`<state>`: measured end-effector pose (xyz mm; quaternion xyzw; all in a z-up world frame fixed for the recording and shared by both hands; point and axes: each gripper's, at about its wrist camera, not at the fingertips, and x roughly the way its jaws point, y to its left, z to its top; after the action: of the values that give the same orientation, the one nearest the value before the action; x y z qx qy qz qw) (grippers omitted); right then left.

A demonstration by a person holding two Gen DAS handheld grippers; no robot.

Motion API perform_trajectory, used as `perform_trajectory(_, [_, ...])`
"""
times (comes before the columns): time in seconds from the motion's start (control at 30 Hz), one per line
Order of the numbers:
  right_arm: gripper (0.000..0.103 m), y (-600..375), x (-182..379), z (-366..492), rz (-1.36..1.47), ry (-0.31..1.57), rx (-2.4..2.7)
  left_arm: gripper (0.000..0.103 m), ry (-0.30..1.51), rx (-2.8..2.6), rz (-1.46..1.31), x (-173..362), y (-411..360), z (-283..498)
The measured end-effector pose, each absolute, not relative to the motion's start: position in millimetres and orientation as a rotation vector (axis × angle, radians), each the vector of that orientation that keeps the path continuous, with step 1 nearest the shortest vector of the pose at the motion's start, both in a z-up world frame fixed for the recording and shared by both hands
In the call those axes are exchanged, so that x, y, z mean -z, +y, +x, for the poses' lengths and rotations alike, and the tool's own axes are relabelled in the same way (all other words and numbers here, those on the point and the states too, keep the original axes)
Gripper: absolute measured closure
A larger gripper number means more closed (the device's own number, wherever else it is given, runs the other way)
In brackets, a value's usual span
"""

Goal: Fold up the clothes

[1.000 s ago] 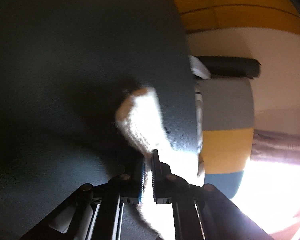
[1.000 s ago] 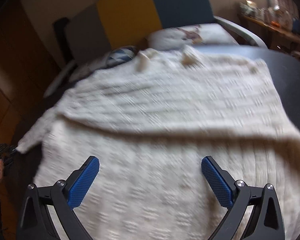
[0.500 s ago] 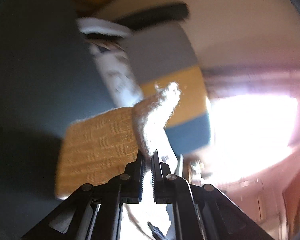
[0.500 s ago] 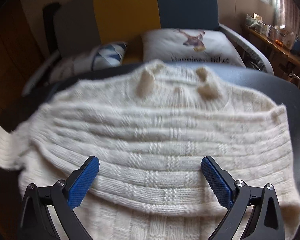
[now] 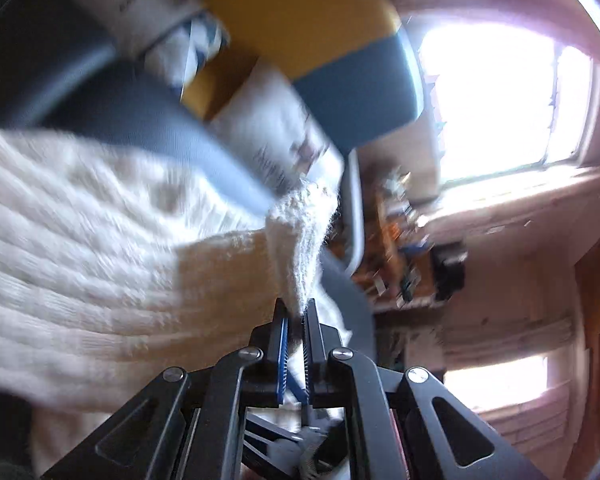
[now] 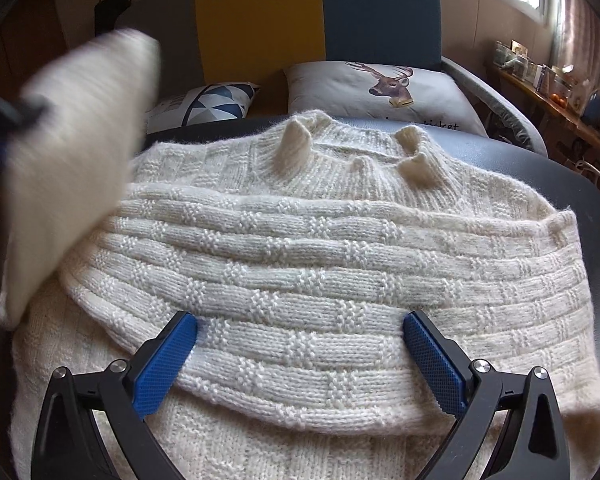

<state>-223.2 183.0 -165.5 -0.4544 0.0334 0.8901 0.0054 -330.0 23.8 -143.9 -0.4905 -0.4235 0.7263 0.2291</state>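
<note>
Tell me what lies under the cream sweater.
The cream sweater lies on a dark table, bare at its far and right edges. Whatever lies beneath the knit itself is covered.

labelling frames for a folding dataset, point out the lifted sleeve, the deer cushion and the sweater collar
lifted sleeve (image 6: 72, 152), right wrist view, on the blurred knit mid-sleeve
deer cushion (image 6: 364, 92), right wrist view, on the grey fabric left of the deer print
sweater collar (image 6: 352, 148), right wrist view, on the ribbed neckline band
</note>
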Motion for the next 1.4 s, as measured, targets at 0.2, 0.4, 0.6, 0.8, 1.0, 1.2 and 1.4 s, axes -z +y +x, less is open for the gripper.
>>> perform_trajectory(0.2, [0.0, 184.2, 165.3, -223.7, -1.429, 0.112, -2.819, 0.098, -1.027, -1.995, -1.543, 186.2, 56.7, -299.3])
perform_trajectory(0.4, [0.0, 211.4, 147.0, -214.9, -1.437, 0.449, -2.933, 0.087, -0.98, -1.993, -1.472, 169.2, 57.7, -293.9])
perform_trajectory(0.6, [0.012, 232.7, 151.3, -213.8, -1.403, 1.305, -2.876, 0.087, -1.111, -2.023, -1.309, 130.5, -1.7, -259.4])
perform_trajectory(0.8, [0.037, 225.4, 178.6, -215.2, -1.331, 1.625, -2.674, 0.087, -1.145, -2.049, -1.271, 143.7, -43.9, -217.5])
perform_trajectory(1.0, [0.037, 203.8, 173.4, -232.0, -1.307, 1.598, -2.689, 0.087, -1.032, -2.047, -1.312, 171.4, -30.5, -200.0])
perform_trajectory(1.2, [0.09, 161.4, 162.1, -251.1, -1.473, 0.959, -2.782, 0.087, -0.908, -2.127, -1.369, 186.5, -11.4, -194.5])
perform_trajectory(1.4, [0.095, 106.5, 97.3, -260.5, -1.452, 0.305, -3.027, 0.086, -0.987, -2.115, -1.32, 182.8, -19.7, -190.7])
